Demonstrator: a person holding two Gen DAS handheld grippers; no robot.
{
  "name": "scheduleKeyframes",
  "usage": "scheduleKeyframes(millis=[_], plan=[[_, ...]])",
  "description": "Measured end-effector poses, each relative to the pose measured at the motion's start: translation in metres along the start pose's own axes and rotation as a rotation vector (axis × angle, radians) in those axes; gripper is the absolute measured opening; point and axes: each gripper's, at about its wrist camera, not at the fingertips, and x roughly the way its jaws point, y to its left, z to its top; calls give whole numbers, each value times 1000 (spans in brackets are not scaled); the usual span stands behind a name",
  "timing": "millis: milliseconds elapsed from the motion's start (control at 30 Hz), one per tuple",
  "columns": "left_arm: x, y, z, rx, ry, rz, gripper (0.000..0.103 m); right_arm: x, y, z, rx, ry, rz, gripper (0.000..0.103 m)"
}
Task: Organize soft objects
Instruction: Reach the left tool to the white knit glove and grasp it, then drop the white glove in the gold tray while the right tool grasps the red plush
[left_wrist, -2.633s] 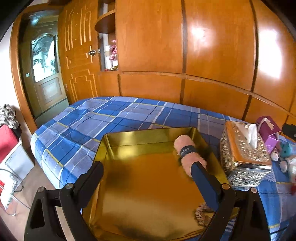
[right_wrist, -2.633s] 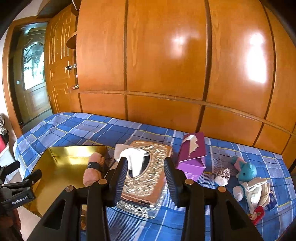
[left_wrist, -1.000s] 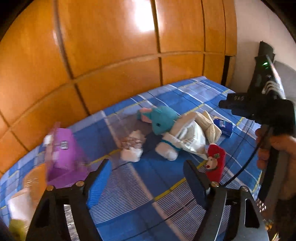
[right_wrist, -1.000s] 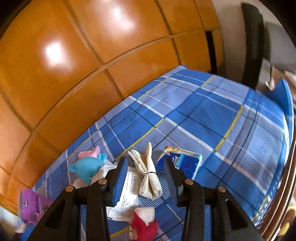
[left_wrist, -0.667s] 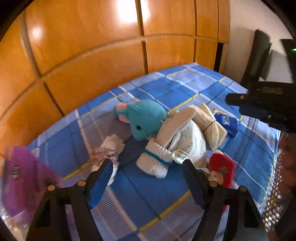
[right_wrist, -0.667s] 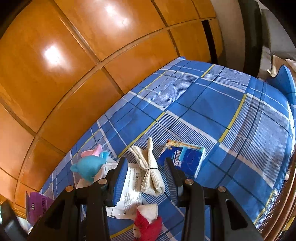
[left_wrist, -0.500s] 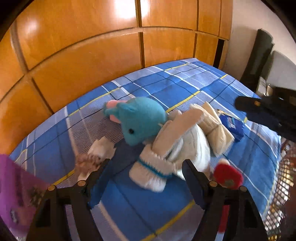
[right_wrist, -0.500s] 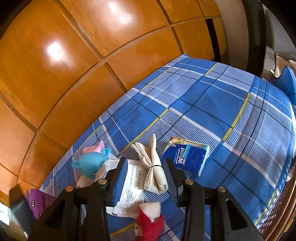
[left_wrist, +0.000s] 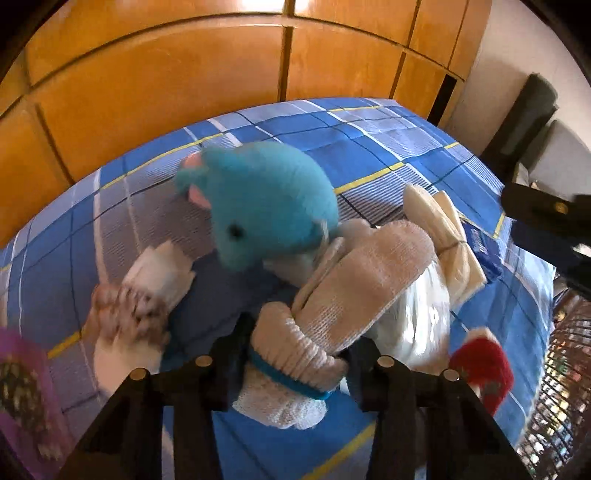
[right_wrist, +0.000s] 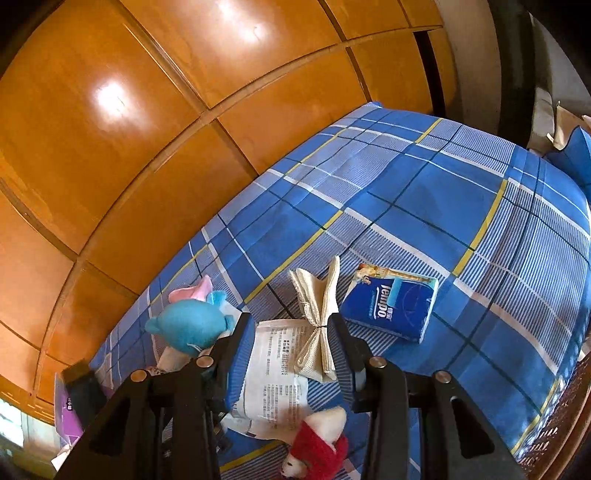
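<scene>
We are looking along our left gripper (left_wrist: 295, 354), whose two fingers are standing on either side of the cuffed end of a rolled beige sock (left_wrist: 332, 314), the one with a teal band; the cuff is filling the gap between them, though we cannot tell whether the pads are actually pressing it. Just beyond the fingertips a teal plush toy (left_wrist: 262, 206) is lying on the blue plaid bedspread (left_wrist: 362, 147), its head touching the far end of the sock. To the left of the left finger a crumpled white and brown fabric piece (left_wrist: 140, 295) is lying blurred, and further left a purple box (left_wrist: 22, 387) is showing at the edge. To the right of the right finger a red plush toy (left_wrist: 484, 369) is lying near a white printed plastic packet (left_wrist: 424, 306). Our right gripper (right_wrist: 291, 343) is hovering with its fingers set fairly wide and nothing between them; past the gap a tied bundle of cream cloth (right_wrist: 319, 317) is resting on the packet, and beyond the right finger a blue Tempo tissue pack (right_wrist: 391, 306) is lying flat on the bedspread, just beside the cloth.
</scene>
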Motion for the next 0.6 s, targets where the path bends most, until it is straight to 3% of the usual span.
scheduleKeyframes(millis=[133, 333, 467, 600], plan=[[-19, 7, -16, -42, -16, -9, 44, 7, 3, -1, -16, 36, -33, 41], [-40, 5, -27, -22, -23, 12, 44, 10, 7, -4, -48, 45, -60, 41], [-57, 8, -6, -18, -62, 50, 44, 9, 10, -5, -66, 41, -64, 41], [-98, 30, 30, -44, -159, 112, 44, 10, 14, -6, -81, 46, -51, 41]])
